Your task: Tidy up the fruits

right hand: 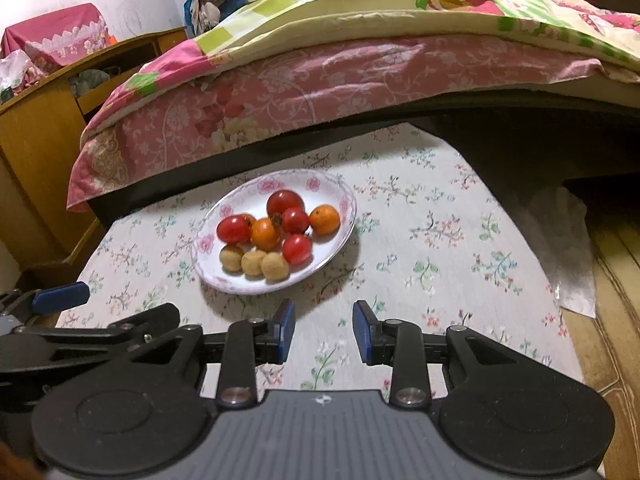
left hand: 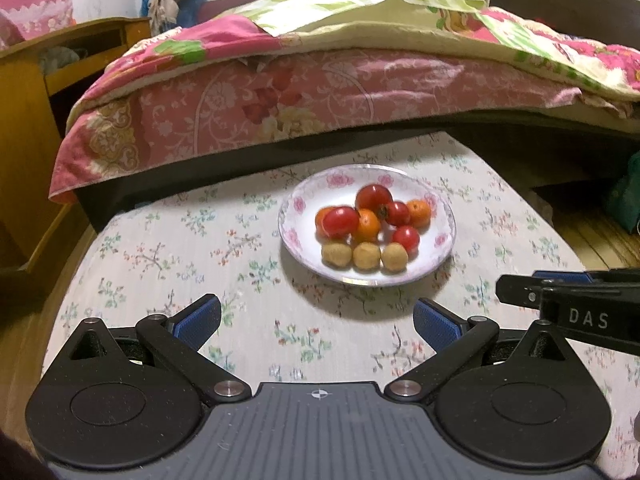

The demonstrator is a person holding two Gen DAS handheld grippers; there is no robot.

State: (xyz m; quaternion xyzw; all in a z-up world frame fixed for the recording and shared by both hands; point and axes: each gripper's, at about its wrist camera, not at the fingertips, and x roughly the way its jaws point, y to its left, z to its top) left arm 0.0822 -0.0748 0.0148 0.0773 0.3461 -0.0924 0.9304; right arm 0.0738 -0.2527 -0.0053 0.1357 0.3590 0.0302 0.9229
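A white plate with pink flowers (left hand: 442,240) (right hand: 320,188) sits on the floral tablecloth. It holds several red tomatoes (left hand: 374,197) (right hand: 285,202), three small oranges (left hand: 419,212) (right hand: 324,219) and three tan round fruits in a row (left hand: 366,256) (right hand: 253,263). My left gripper (left hand: 317,322) is open wide and empty, just in front of the plate. My right gripper (right hand: 324,332) is open and empty, in front of the plate and to its right. The right gripper shows in the left wrist view (left hand: 568,304), and the left gripper in the right wrist view (right hand: 60,296).
The table (left hand: 200,240) (right hand: 460,248) stands against a bed with a pink floral cover (left hand: 320,92) (right hand: 320,80). A wooden cabinet (left hand: 32,120) (right hand: 40,128) stands at the left. Wooden floor (right hand: 612,280) lies to the right.
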